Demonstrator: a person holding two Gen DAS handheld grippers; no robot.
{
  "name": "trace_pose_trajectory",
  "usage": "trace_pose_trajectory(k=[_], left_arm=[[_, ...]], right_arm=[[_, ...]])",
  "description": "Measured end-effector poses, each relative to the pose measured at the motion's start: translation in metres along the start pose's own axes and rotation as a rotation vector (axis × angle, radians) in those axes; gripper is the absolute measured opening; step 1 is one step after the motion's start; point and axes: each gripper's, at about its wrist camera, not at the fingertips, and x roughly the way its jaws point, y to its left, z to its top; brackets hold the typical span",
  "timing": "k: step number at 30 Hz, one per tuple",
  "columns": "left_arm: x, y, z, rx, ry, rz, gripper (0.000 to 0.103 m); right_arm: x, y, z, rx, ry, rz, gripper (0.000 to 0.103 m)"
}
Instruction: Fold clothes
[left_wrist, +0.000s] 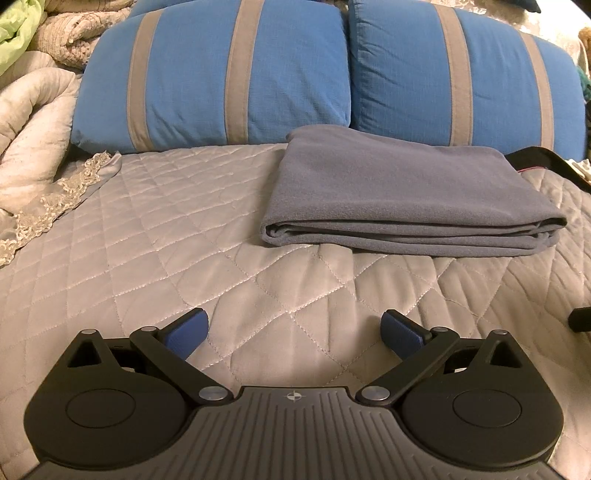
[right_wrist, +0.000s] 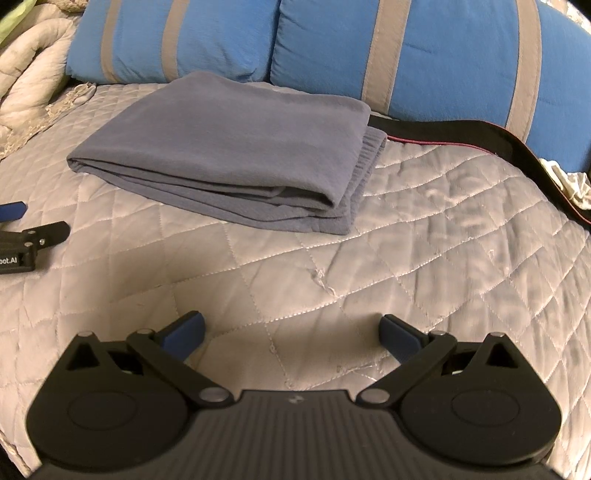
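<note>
While both tools (left_wrist: 295, 334) (right_wrist: 291, 334) gape, folded garment (right_wrist: 229, 155) lies on quilt (right_wrist: 443, 240).

A grey-blue fleece garment (left_wrist: 402, 192) is seen folded into a flat, layered rectangle, laid on the quilted bed ahead of the fingers, its stacked edges turned toward them.

The left gripper (left_wrist: 295, 334) has its jaws spread wide, the blue pads (left_wrist: 186, 334) angled outward with nothing between them. The right gripper (right_wrist: 291, 334) is posed the same way, jaws wide apart and empty, blue pads (right_wrist: 400, 338) splayed. In the right wrist view, the left gripper (right_wrist: 14, 229) shows at the left edge, level with the right one
</note>
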Motion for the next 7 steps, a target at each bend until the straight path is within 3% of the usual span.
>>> trace_pose_trajectory(k=[7], left_arm=[[0.0003, 0.0016, 0.0002, -0.003, -0.002, -0.004, 0.102]], right_arm=[[-0.0003, 0.0013, 0.0001, -0.009, -0.004, -0.002, 0.103]])
